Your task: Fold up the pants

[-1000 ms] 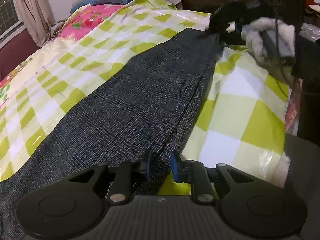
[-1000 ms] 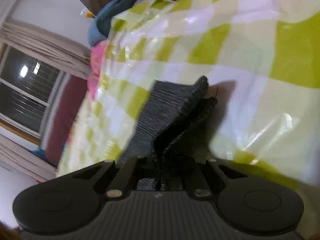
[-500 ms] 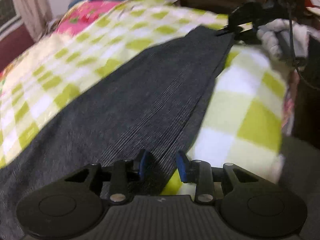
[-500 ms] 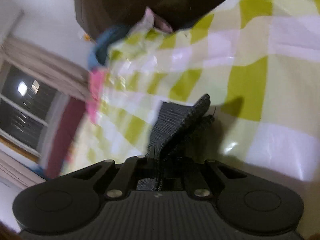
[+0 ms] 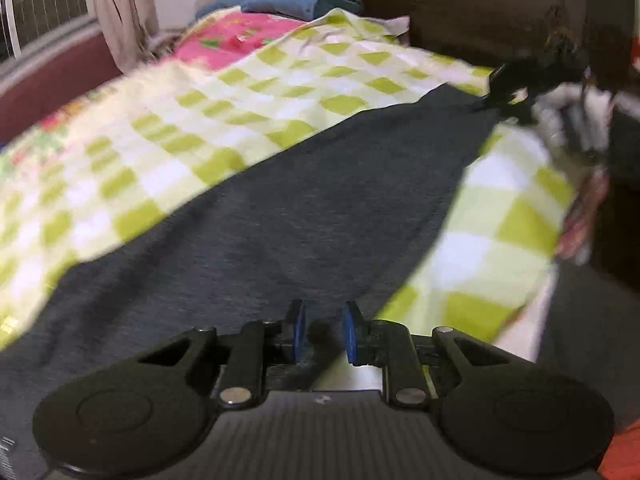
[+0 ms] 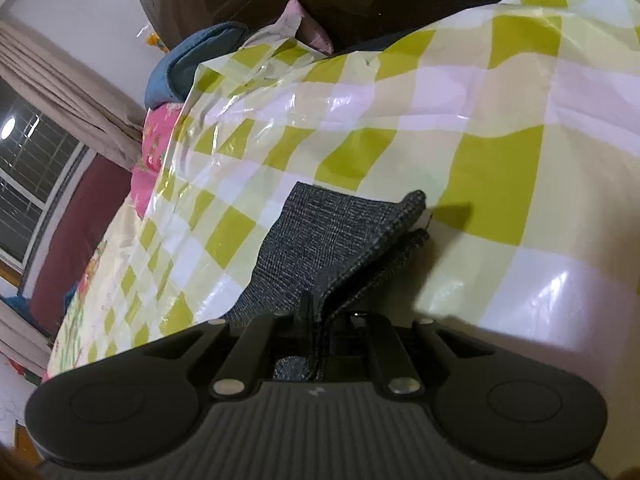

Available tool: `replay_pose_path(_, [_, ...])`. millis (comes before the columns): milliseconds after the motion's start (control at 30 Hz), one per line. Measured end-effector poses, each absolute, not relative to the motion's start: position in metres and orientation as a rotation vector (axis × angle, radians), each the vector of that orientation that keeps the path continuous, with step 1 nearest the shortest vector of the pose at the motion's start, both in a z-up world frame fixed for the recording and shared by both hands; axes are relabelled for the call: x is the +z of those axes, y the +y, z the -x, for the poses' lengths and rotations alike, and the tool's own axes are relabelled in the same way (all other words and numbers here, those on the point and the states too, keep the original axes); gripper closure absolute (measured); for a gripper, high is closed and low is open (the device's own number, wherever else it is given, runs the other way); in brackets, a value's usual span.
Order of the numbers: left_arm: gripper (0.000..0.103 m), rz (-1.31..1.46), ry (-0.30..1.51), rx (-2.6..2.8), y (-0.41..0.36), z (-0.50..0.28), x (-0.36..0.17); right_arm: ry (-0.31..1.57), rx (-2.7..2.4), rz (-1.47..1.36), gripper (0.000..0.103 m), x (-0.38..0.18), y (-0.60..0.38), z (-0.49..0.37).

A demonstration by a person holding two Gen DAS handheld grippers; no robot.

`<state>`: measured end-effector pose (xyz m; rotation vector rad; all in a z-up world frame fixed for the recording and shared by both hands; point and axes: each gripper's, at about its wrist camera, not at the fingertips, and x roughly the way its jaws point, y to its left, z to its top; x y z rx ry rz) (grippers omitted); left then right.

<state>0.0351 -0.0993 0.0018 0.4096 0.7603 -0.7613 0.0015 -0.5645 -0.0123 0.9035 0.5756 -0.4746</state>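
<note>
Dark grey checked pants (image 5: 304, 200) lie stretched diagonally across a bed with a green-and-white checked plastic cover (image 5: 224, 120). My left gripper (image 5: 322, 332) is open, its blue pads apart, just over the near edge of the fabric. My right gripper (image 6: 320, 320) is shut on the pants' doubled far end (image 6: 340, 236), held just above the cover. In the left wrist view the right gripper (image 5: 516, 88) shows at the far end of the pants, gripping them.
A blue folded blanket (image 5: 296, 0) and a pink floral cloth (image 5: 224, 40) lie at the bed's far end before a dark headboard (image 5: 440, 0). A curtain (image 6: 72, 96) and window are on the left. The bed edge drops at the right (image 5: 568, 232).
My left gripper has opened wider and let go of the pants' near edge. The right gripper keeps its hold and has pulled the fabric flatter and straighter.
</note>
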Motion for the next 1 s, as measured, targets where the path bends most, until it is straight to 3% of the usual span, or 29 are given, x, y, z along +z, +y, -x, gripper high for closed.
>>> replay_pose_path(300, [0.066,-0.553,0.774,-0.757,-0.085,-0.038,-0.017,0.617,-0.453,-0.903,0.092,-0.016,-0.564,0.006])
replay_pose_path(400, [0.066,-0.573,0.762,-0.770,-0.083,-0.034,-0.017,0.630,-0.481,-0.842,0.083,-0.002,-0.560,0.023])
replay_pose_path(467, [0.066,-0.577,0.761,-0.775,-0.076,-0.031,-0.017,0.621,-0.545,-0.717,0.073,0.015,-0.551,0.040])
replay_pose_path(667, [0.066,-0.588,0.762,-0.710,-0.048,-0.026,-0.010,0.634,-0.220,-0.199,0.073,0.066,-0.435,0.047])
replay_pose_path(1000, [0.066,-0.604,0.761,-0.609,-0.014,-0.024,-0.016,0.770,0.548,0.399,0.075,0.014,-0.202,0.016])
